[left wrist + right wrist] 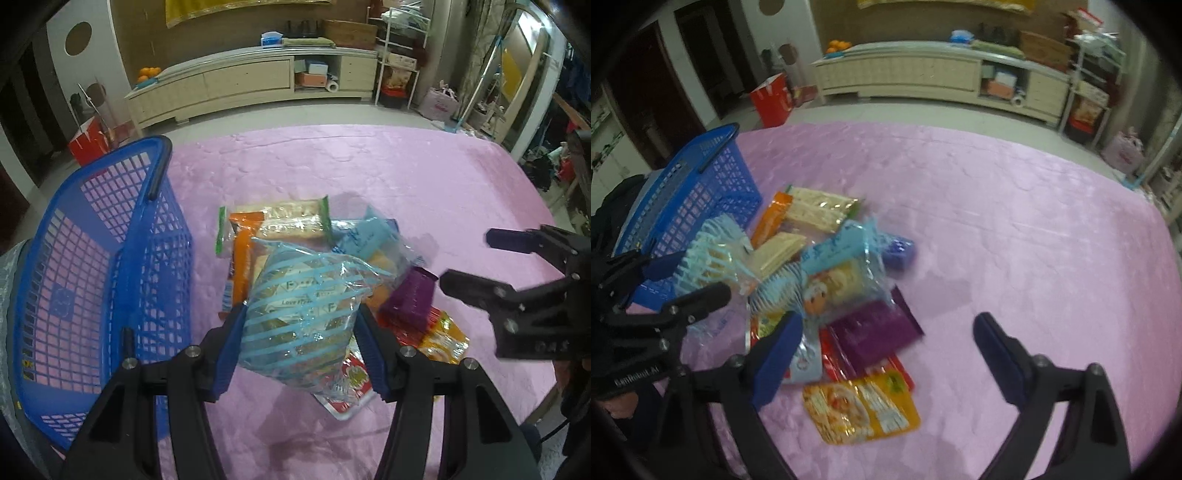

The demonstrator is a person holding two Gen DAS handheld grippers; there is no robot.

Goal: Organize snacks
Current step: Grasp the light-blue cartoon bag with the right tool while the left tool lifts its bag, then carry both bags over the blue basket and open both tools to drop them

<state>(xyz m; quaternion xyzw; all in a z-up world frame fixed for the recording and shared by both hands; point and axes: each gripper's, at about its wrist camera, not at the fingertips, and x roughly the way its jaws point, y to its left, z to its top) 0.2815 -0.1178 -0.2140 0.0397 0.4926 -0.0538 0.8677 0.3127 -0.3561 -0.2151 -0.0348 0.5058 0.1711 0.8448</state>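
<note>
Clamping the blue-striped packet [306, 314], the left gripper [303, 339] holds it over the snack pile [295, 240], just beside the blue basket [92, 258], likely its destination. The right gripper [886, 354] hangs spread and empty above the purple packet [875, 332].

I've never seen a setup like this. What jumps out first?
A heap of bright snack packets lies on a pink tablecloth. The left gripper is clamped on a clear, blue-striped bag, lifted beside an empty blue basket at the left. The right gripper hangs open above the heap.
</note>
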